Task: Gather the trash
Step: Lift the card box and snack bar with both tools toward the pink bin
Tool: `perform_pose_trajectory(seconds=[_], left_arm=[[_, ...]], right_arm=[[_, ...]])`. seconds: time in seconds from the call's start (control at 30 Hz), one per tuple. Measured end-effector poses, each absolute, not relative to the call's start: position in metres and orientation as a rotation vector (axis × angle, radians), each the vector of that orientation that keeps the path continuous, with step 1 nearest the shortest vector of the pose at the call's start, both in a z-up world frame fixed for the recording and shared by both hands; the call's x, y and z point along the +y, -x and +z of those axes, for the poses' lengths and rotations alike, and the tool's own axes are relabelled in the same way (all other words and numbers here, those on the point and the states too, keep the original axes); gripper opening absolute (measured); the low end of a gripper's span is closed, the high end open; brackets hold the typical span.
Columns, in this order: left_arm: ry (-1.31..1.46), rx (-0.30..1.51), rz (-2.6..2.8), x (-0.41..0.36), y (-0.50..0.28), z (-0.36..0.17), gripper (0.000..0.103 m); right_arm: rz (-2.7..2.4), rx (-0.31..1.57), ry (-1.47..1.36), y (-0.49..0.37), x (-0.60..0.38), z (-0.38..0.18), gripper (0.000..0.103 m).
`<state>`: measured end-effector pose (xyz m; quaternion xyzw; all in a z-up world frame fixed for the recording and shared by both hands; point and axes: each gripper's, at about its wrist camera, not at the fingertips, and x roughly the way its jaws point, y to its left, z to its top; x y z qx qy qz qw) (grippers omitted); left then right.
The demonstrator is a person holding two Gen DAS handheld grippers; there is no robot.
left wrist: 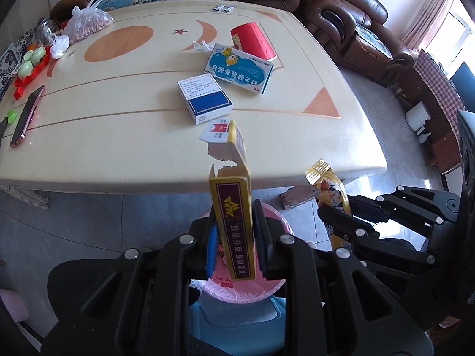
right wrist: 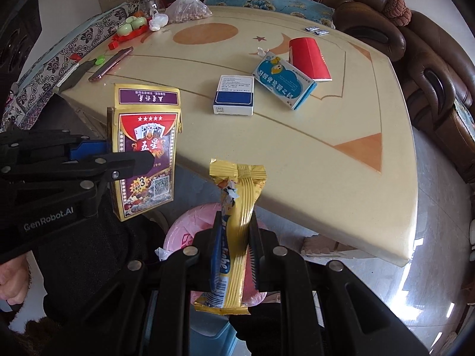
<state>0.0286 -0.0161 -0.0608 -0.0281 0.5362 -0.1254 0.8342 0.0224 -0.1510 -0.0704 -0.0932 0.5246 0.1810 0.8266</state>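
My left gripper (left wrist: pixel 233 237) is shut on a torn yellow playing-card box (left wrist: pixel 234 207), held upright over a blue bin lined with a pink bag (left wrist: pixel 240 290). The box also shows in the right wrist view (right wrist: pixel 145 154). My right gripper (right wrist: pixel 236 249) is shut on a yellow snack wrapper (right wrist: pixel 234 237), held above the same pink-lined bin (right wrist: pixel 190 231); the wrapper shows in the left wrist view (left wrist: pixel 329 190). On the cream table (left wrist: pixel 118 148) lie a blue-and-white box (left wrist: pixel 204 98), a light-blue medicine box (left wrist: pixel 239 68), a red packet (left wrist: pixel 252 41) and a crumpled tissue (left wrist: pixel 202 46).
A phone (left wrist: pixel 26 115), a bag of nuts (left wrist: pixel 86 23), green fruit on a red tray (left wrist: pixel 29 62) and a glass jar (left wrist: pixel 44 29) sit at the table's left side. Two small sachets (left wrist: pixel 224 8) lie at the far edge. Brown leather sofas (left wrist: pixel 341 6) surround the table.
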Motion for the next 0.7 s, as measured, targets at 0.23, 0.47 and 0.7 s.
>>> perform_pose_trajectory(seconds=[0.23, 0.47, 0.7], left_arm=[[0.033, 1.176, -0.264, -0.02, -0.015, -0.097, 0.022], [0.004, 1.235, -0.261, -0.027, -0.005, -0.135, 0.022], [0.017, 1.302, -0.282, -0.03, -0.002, -0.173, 0.022]], right_arm=[[0.359, 1.132, 0.192, -0.005, -0.154, -0.099, 0.016], [0.336, 1.164, 0.204, 0.001, -0.157, -0.132, 0.016], [0.325, 1.203, 0.169, 0.005, -0.16, -0.166, 0.016]])
